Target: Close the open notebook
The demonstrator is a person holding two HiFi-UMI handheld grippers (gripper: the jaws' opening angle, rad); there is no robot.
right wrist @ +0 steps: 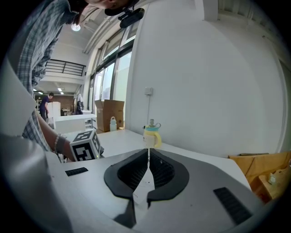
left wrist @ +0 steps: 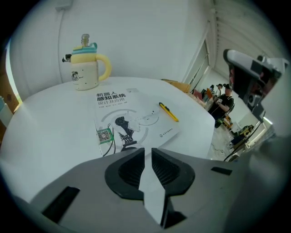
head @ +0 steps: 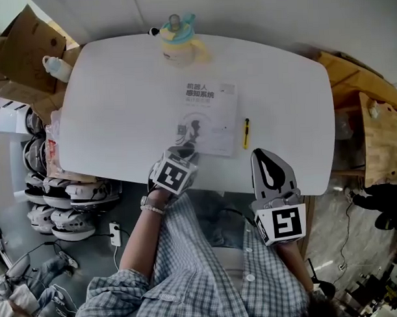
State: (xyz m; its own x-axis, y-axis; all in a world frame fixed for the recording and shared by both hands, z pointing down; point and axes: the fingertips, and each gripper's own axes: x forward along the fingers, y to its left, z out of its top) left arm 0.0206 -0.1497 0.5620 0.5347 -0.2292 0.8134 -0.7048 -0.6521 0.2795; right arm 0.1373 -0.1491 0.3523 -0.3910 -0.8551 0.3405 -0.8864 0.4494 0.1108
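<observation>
The notebook (head: 207, 118) lies flat and closed on the white table (head: 118, 105), its printed cover up; the left gripper view shows the cover (left wrist: 132, 120) too. My left gripper (head: 184, 150) sits at the notebook's near left corner, pointing steeply down. Its jaws (left wrist: 148, 150) stand a little apart with only bare table showing between them. My right gripper (head: 262, 153) hovers over the table's near edge, right of the notebook and apart from it. Its jaws (right wrist: 148, 151) are shut on nothing.
A yellow pen (head: 246, 133) lies just right of the notebook. A yellow lidded cup (head: 178, 41) stands at the table's far edge. Cardboard boxes (head: 26, 50) and helmets (head: 56, 192) are off the left side. Wooden furniture (head: 380, 135) stands at the right.
</observation>
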